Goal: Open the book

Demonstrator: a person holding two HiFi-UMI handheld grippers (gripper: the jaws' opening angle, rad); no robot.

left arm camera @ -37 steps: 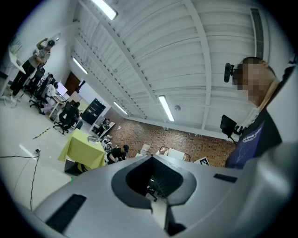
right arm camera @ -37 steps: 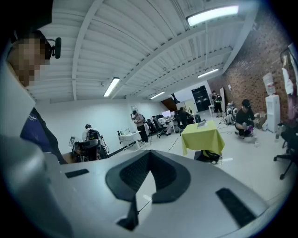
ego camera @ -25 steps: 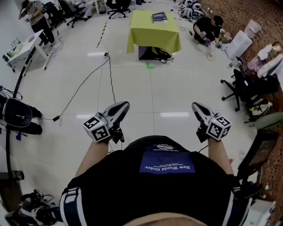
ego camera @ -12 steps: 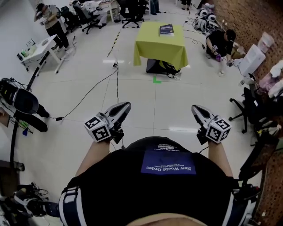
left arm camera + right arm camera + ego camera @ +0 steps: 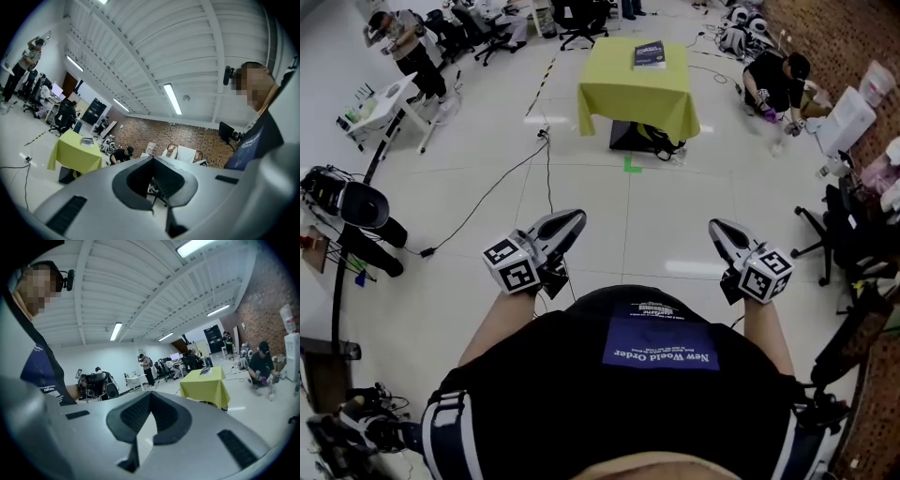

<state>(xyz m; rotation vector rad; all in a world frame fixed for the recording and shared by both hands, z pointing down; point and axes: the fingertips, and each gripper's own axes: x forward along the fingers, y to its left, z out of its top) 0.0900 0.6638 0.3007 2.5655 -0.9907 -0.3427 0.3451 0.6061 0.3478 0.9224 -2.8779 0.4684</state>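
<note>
A dark book lies closed on a small table under a yellow-green cloth, far ahead across the floor. In the left gripper view the book shows on the cloth at the left; in the right gripper view the book and cloth show at the right. My left gripper and right gripper are held level in front of the person's body, well short of the table. Both are shut with nothing between the jaws.
A black cable runs over the white floor at the left. A dark bag sits under the table, with a green tape mark in front. A person crouches right of the table. Office chairs stand at the right, a white desk at the left.
The table and book have come nearer and look larger in the head view. Both grippers keep their place in front of the body, still shut.
</note>
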